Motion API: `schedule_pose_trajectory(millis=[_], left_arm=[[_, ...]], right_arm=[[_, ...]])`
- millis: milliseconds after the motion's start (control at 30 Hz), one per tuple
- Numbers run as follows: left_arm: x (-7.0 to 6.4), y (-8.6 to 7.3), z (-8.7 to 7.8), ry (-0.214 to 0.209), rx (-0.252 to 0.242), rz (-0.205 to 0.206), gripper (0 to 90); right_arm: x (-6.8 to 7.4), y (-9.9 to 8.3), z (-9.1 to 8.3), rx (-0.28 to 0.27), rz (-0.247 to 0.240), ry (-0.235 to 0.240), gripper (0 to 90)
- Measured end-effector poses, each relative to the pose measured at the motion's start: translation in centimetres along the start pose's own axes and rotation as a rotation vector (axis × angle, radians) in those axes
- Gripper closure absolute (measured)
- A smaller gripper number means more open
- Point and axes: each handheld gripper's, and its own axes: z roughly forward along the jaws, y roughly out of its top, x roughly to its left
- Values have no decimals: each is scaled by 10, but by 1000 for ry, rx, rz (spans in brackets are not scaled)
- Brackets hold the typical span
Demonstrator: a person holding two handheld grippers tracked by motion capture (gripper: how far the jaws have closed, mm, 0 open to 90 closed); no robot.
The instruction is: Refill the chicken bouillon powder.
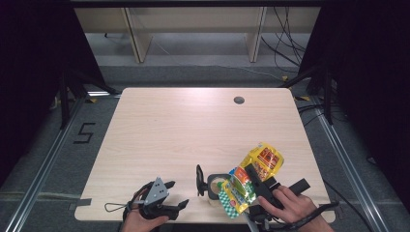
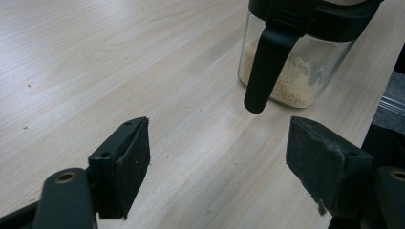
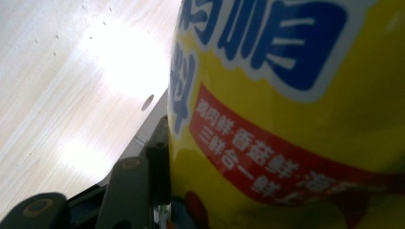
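Near the front edge of the table (image 1: 159,125), a glass jar (image 1: 216,187) with a black lid rim and a long black handle (image 2: 267,62) holds a shallow layer of pale granules (image 2: 291,83). Above and just right of the jar, the right gripper (image 1: 256,180) clamps a yellow seasoning pouch (image 1: 255,169), tilted so that its lower end hangs over the jar's mouth; in the right gripper view one black jaw presses against the pouch's printed face (image 3: 286,105). Left of the jar, the left gripper (image 1: 174,193) hovers with its jaws spread wide and empty, pointing at the handle.

The work looks like pouring from pouch to jar. The jar stands unsteadied close to the table's front edge, so a nudge from the pouch could tip it or push it off. If the pouch's mouth sits off-centre, granules will likely scatter over the wood. A soft pouch may also slip or buckle under the clamp.
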Motion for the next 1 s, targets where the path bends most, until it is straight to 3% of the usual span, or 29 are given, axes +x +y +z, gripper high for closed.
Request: schedule_pose_trajectory(millis=[33, 67, 100, 133, 167, 200, 233, 300, 333, 400, 433, 467, 567, 600, 633, 700, 733, 800, 867, 900, 933, 967, 1000], left_arm=[[1, 0, -2, 3, 25, 22, 228], [-1, 0, 0, -5, 0, -15, 228], [-2, 0, 0, -10, -6, -22, 228], [0, 1, -1, -7, 3, -4, 228], [1, 0, 0, -11, -8, 4, 228], [0, 0, -1, -7, 5, 1, 228], [1, 0, -1, -9, 5, 15, 228], [1, 1, -1, -10, 5, 17, 228], [-1, 0, 0, -8, -4, -18, 228], [-1, 0, 0, -9, -9, -17, 228], [-1, 0, -1, -7, 4, -17, 228], [-1, 0, -1, -7, 6, -13, 228], [0, 0, 0, -9, -2, -9, 228], [0, 0, -1, -9, 4, 7, 228], [-1, 0, -1, -7, 5, -15, 228], [0, 0, -1, -13, 3, -12, 228], [2, 1, -1, -7, 6, 15, 228], [-1, 0, 0, -8, 1, -16, 228], [0, 0, -1, -7, 2, 1, 228], [1, 1, -2, -8, 9, 7, 228], [0, 0, -1, -7, 9, -13, 228], [1, 0, -1, -9, 4, -3, 228], [1, 0, -1, -10, 6, 13, 228]], right_arm=[[2, 2, 0, 3, 2, -16, 515], [2, 3, 0, -6, -1, -9, 516], [0, 5, 1, -32, -16, 16, 516], [0, 6, 2, -34, -33, -17, 516], [-1, 6, 2, -35, -35, -18, 516], [-1, 6, 2, -37, -26, 13, 516], [-2, 5, 2, -35, -31, 11, 516], [-2, 5, 2, -33, -33, 10, 516], [-1, 4, 1, -29, -34, -15, 517], [-1, 4, 2, -24, -35, -18, 517], [-1, 4, 2, -27, -32, 14, 517], [0, 5, 1, -26, -33, -8, 517], [0, 5, 1, -30, -33, -12, 517], [-1, 4, 2, -33, -32, 13, 517], [0, 4, 1, -24, -33, -17, 517], [0, 3, 1, -20, -31, -15, 527], [0, 3, 2, -22, -32, -13, 528], [2, 4, 2, -27, -37, -8, 528], [2, 5, 2, -30, -32, -5, 529], [1, 4, 3, -33, -31, 23, 529], [2, 3, 2, -27, -34, -9, 529], [1, 3, 2, -25, -27, 10, 529], [1, 2, 2, -20, -30, -7, 529]])
